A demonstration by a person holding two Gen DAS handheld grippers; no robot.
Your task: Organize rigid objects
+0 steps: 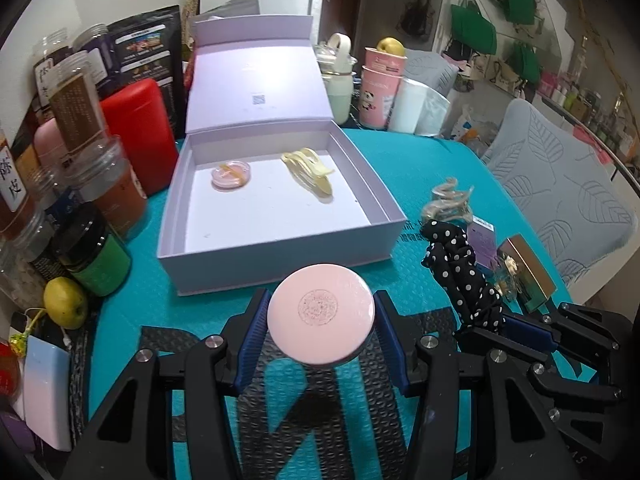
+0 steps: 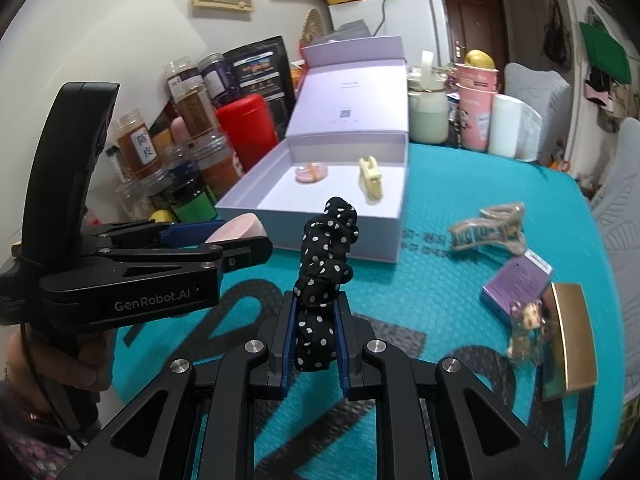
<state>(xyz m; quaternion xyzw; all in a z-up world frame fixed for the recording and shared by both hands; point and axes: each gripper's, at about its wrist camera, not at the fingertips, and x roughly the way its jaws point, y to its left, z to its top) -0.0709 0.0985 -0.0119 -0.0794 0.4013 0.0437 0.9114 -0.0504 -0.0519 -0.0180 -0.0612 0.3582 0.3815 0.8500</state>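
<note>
The left hand-held gripper [image 1: 321, 328] clamps a smooth round pink compact [image 1: 321, 316] just short of the open lilac box's [image 1: 280, 258] near wall. At 3 o'clock, the right hand-held gripper [image 2: 316, 332] pinches a soft polka-dot scrunchie [image 2: 324, 256] upright above the teal dimpled table [image 2: 432, 280].

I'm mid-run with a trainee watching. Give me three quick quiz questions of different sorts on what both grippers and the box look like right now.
1. True or false: the left gripper holds the pink round compact.
2. What is clamped in the right gripper? A) beige hair claw B) polka-dot scrunchie C) purple carton
3. How many items lie in the open box, and what are they?

Key
1. True.
2. B, the polka-dot scrunchie; the beige hair claw and purple carton lie on the teal mat.
3. Two: a small pink dish and a yellow hair clip.
</note>
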